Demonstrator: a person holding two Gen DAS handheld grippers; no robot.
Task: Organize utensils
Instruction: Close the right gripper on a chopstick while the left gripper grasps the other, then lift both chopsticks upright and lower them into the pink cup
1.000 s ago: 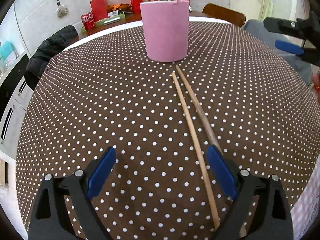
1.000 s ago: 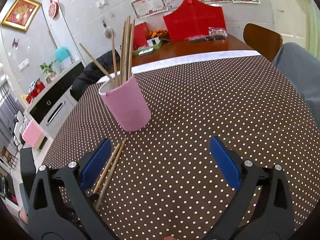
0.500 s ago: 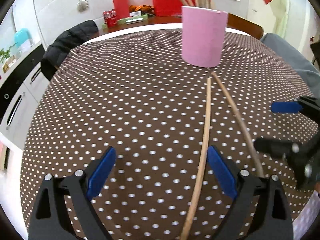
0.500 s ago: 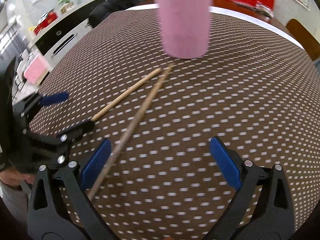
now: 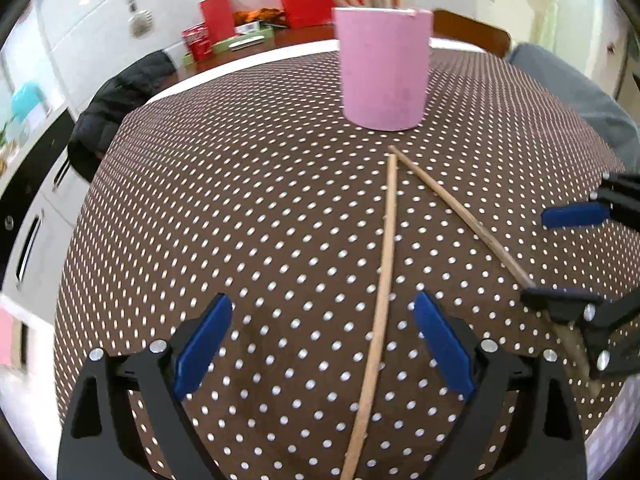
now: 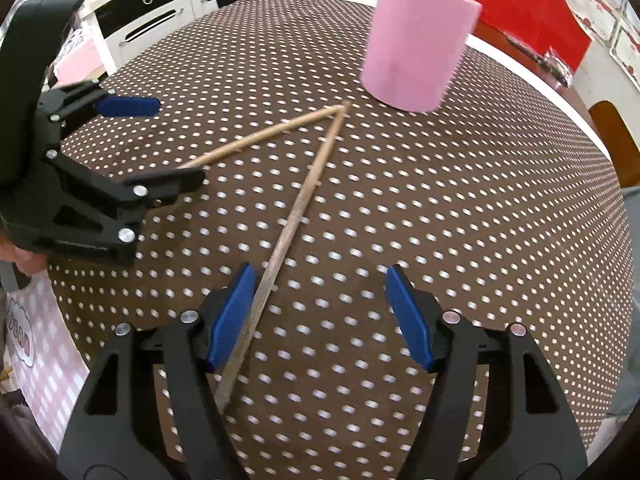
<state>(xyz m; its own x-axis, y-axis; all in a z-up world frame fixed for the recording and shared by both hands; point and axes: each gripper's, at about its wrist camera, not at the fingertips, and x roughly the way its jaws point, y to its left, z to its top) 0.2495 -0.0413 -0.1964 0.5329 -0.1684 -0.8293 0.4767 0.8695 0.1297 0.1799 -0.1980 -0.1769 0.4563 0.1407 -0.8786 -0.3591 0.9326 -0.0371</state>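
Two wooden chopsticks lie in a V on the brown dotted tablecloth, tips meeting near a pink cup that holds several more sticks. The lighter chopstick runs between the jaws of my open left gripper. The darker chopstick runs beside the left finger of my open right gripper. The cup stands beyond both. Each gripper shows in the other's view: the right gripper and the left gripper.
The round table's edge curves behind the cup. A black jacket hangs on a chair at the far left. Red boxes sit on a counter behind. A wooden chair stands at the right.
Both grippers have come down and closer to the chopsticks. The right gripper swung toward the darker stick. The two sticks now lie spread in a wider V.
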